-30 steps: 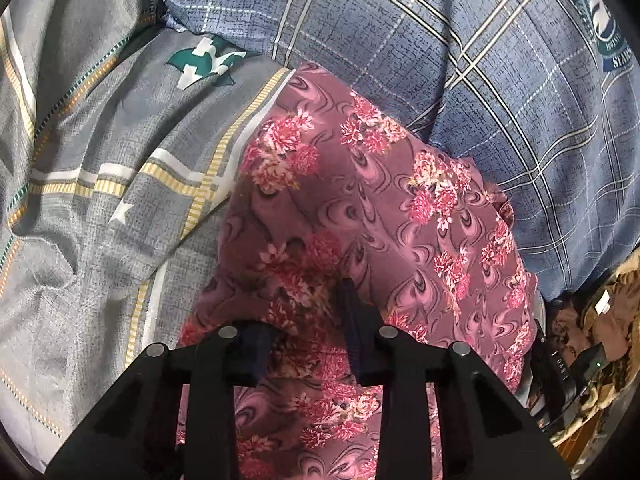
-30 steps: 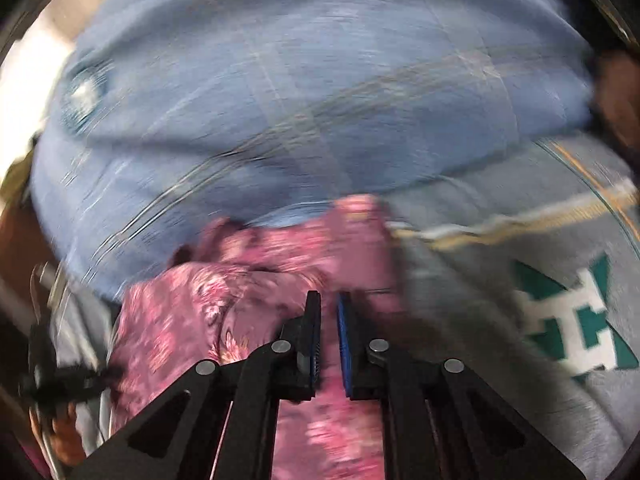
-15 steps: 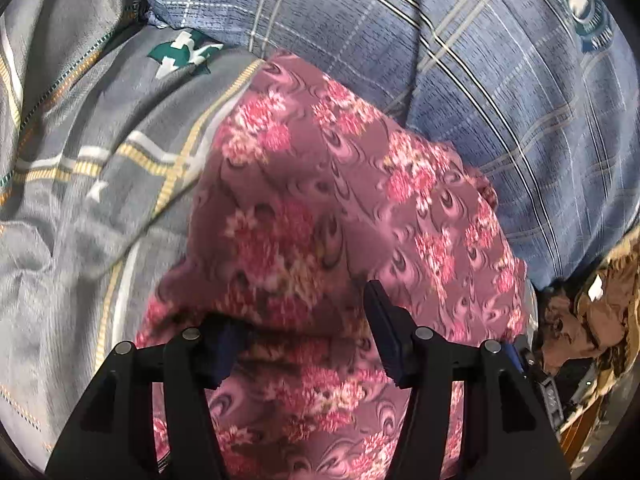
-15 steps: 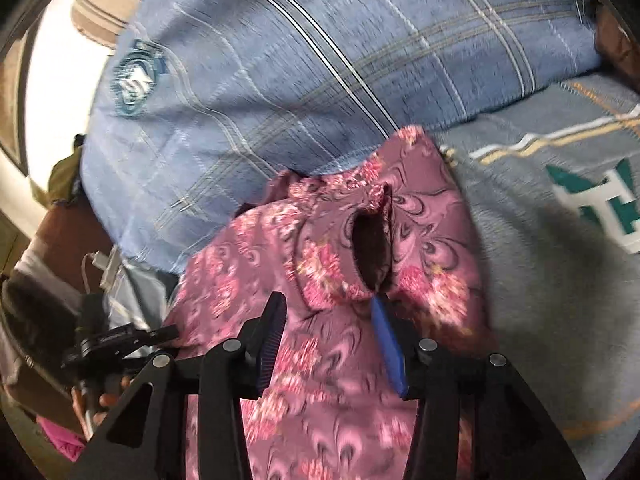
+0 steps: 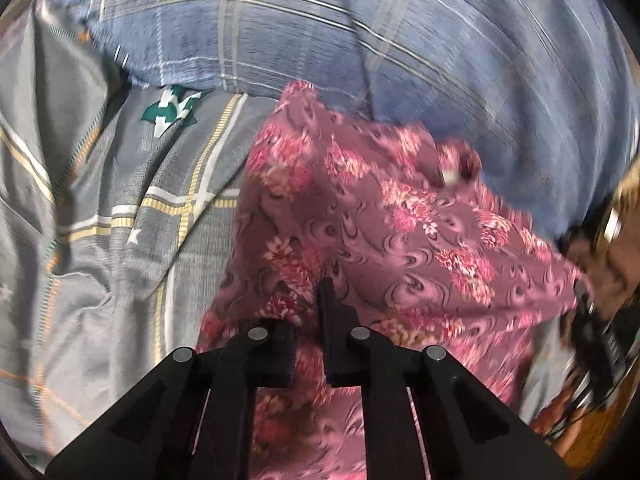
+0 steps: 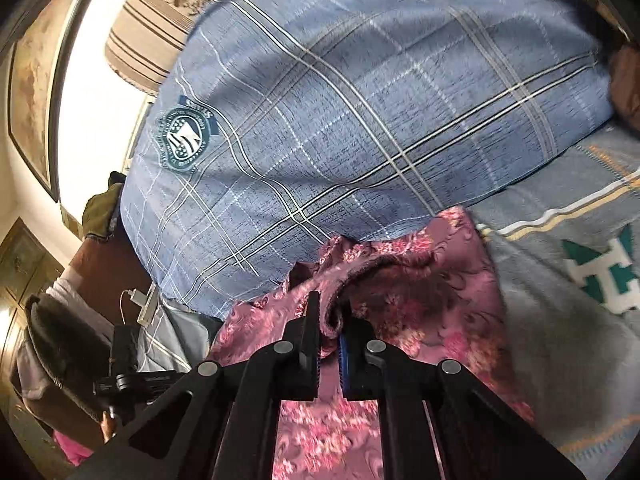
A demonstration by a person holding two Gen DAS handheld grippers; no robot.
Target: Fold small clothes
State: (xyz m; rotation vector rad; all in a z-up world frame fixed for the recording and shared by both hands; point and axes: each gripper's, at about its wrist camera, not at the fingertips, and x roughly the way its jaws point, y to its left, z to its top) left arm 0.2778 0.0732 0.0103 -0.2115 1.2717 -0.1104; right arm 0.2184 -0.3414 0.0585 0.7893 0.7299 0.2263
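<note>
A small pink floral garment point(image 5: 380, 232) lies on a grey patterned bedsheet point(image 5: 100, 260), against a blue plaid pillow point(image 5: 320, 32). My left gripper point(image 5: 310, 316) is shut on the near part of the garment, with cloth pinched between the jaws. In the right wrist view the same garment point(image 6: 432, 292) lies below the pillow point(image 6: 360, 100). My right gripper point(image 6: 330, 320) is shut on a bunched fold at the garment's left edge, next to a dark opening in the cloth.
The grey sheet with a teal and white emblem point(image 6: 600, 272) lies right of the garment. A dark camera on a stand point(image 6: 128, 364), a white charger point(image 6: 140, 300) and furniture stand off the bed's left side. Brown clutter point(image 5: 600, 260) sits at the right.
Both grippers were open over the garment half a second ago and have now closed on it. The cloth is bunched and pulled; the left view is blurred with motion.
</note>
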